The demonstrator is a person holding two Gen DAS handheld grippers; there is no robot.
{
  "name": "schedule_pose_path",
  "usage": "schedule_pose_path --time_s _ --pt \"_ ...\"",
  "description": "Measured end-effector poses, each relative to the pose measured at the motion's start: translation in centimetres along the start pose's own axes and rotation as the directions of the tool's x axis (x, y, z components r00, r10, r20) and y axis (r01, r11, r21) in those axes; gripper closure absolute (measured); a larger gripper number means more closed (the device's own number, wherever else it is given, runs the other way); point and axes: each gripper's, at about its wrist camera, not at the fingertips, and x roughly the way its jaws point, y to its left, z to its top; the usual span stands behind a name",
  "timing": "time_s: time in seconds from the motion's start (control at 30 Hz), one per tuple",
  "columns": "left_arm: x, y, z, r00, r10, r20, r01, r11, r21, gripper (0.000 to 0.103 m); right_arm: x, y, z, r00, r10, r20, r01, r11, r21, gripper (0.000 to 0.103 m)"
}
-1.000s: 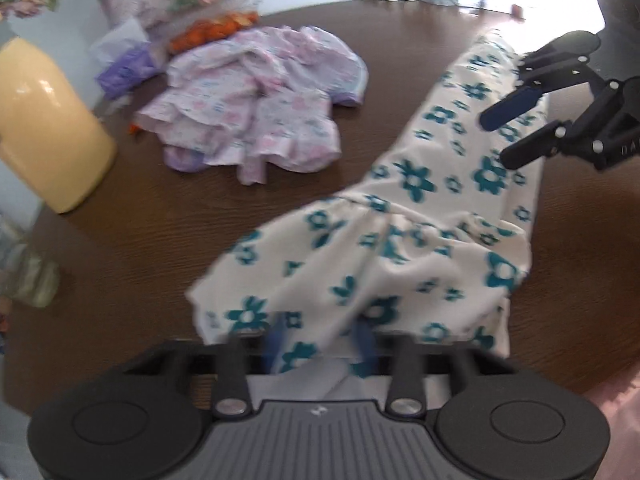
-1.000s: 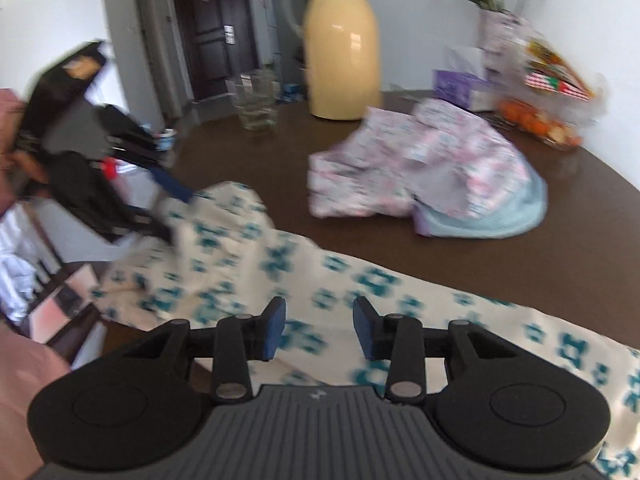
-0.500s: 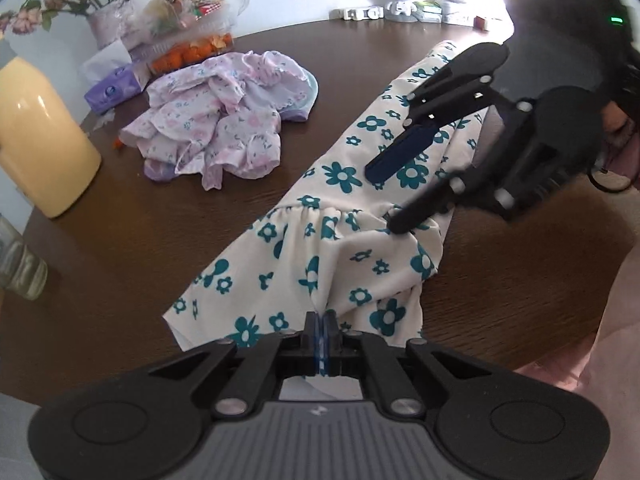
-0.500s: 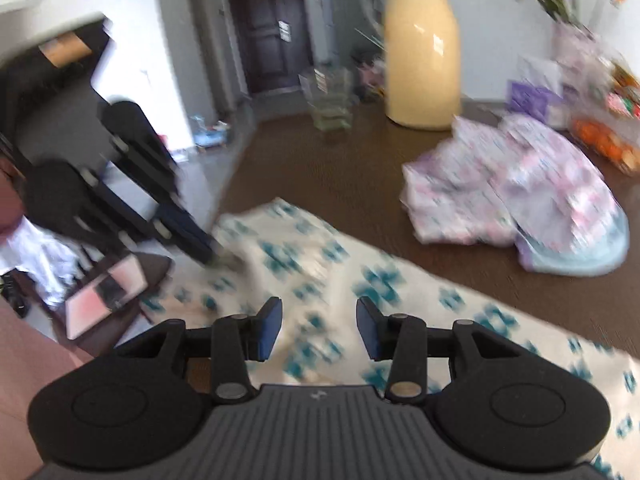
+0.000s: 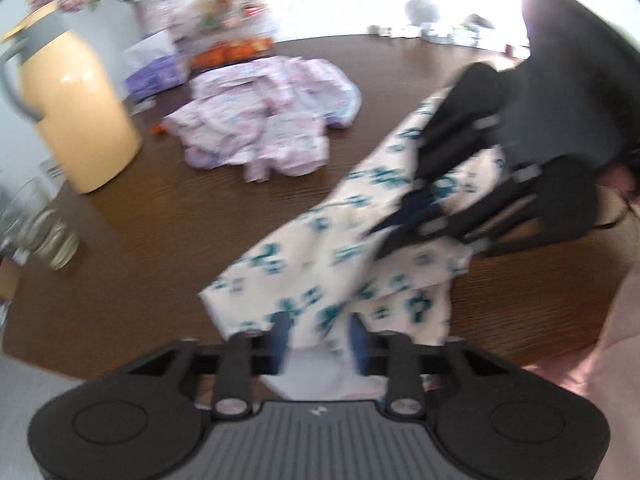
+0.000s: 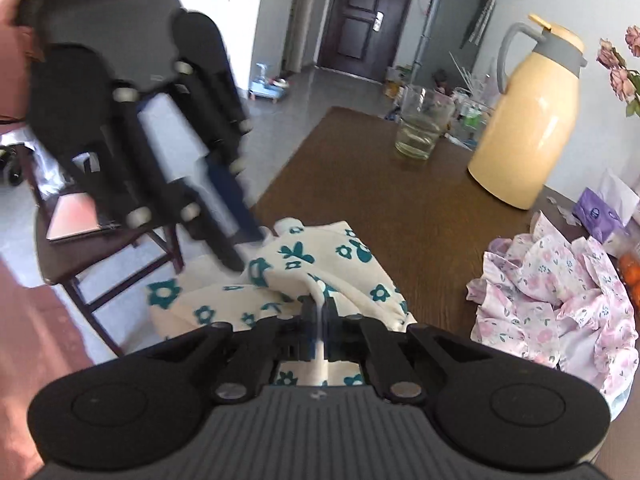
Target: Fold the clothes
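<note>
Clothes [image 6: 352, 276] lie between thermos [image 6: 528, 120] and chair [image 6: 100, 240].

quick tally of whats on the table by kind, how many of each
garments: 2 (cream garment with teal flowers, crumpled pink floral garment)
yellow thermos jug: 1
glass: 1
purple tissue pack: 1
vase of pink flowers: 1
bag of oranges: 1
total: 7, leaving out the small blurred items at the far edge
</note>
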Motion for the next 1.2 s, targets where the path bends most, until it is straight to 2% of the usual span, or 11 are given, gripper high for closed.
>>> schedule_pose_path --time_s 0.17,0.23,0.37,0.43,0.47,0.5,0.77,0.93,1.07,1.13,1.2 --pt "1.8 0.4 0.2 0.998 0.051 -0.026 -0.05 0.997 0.051 0.052 -2.5 -1.1 -0.7 0.997 0.007 0.072 -0.013 0.996 0.09 0.101" --pt "2.8 0.2 0.5 0.997 0.076 -0.034 -0.073 0.993 0.093 0.053 -2.8 -1.0 -0.8 0.996 0.013 0.086 -0.021 0.995 0.097 0.101" --pt "3.9 -0.5 1.1 0.997 0.081 -0.01 -0.078 0.981 0.177 0.055 -3.1 -0.5 -0.7 0.996 0.031 0.089 -0.038 0.996 0.079 0.101" --pt "4.1 -0.7 1.3 0.998 0.069 0.008 -0.069 0.974 0.216 0.068 -3.2 -0.3 -0.7 0.996 0.047 0.076 -0.052 0.997 0.057 0.101" --pt "4.0 -0.9 1.4 0.998 0.057 0.007 -0.057 0.972 0.229 0.09 -3.2 -0.1 -0.6 0.996 0.055 0.068 -0.058 0.997 0.047 0.101" --pt "3.9 -1.2 1.4 0.999 0.047 0.003 -0.046 0.97 0.241 0.101 -3.1 0.0 -0.5 0.997 0.06 0.057 -0.062 0.997 0.038 0.101" --pt "1.5 -4.1 0.7 0.999 0.013 -0.044 0.002 0.948 0.319 0.101 -1.8 1.3 1.0 0.991 0.082 -0.109 -0.087 0.995 -0.041 0.1" --pt "2.5 -4.8 -0.1 0.992 -0.077 -0.096 0.102 0.954 0.283 0.101 -1.0 2.4 2.3 0.981 0.077 -0.179 -0.099 0.988 -0.117 0.097" --pt "4.1 -3.8 -0.6 0.984 -0.126 -0.125 0.149 0.968 0.202 0.099 0.6 3.2 2.1 0.969 0.092 -0.228 -0.121 0.986 -0.113 0.096" --pt "4.2 -2.9 -0.8 0.983 -0.141 -0.115 0.158 0.976 0.15 0.094 0.9 3.3 1.8 0.967 0.101 -0.236 -0.128 0.987 -0.101 0.09" --pt "4.2 -2.3 -1.0 0.986 -0.133 -0.104 0.145 0.982 0.118 0.078 0.8 3.0 1.5 0.967 0.111 -0.23 -0.131 0.989 -0.073 0.084"
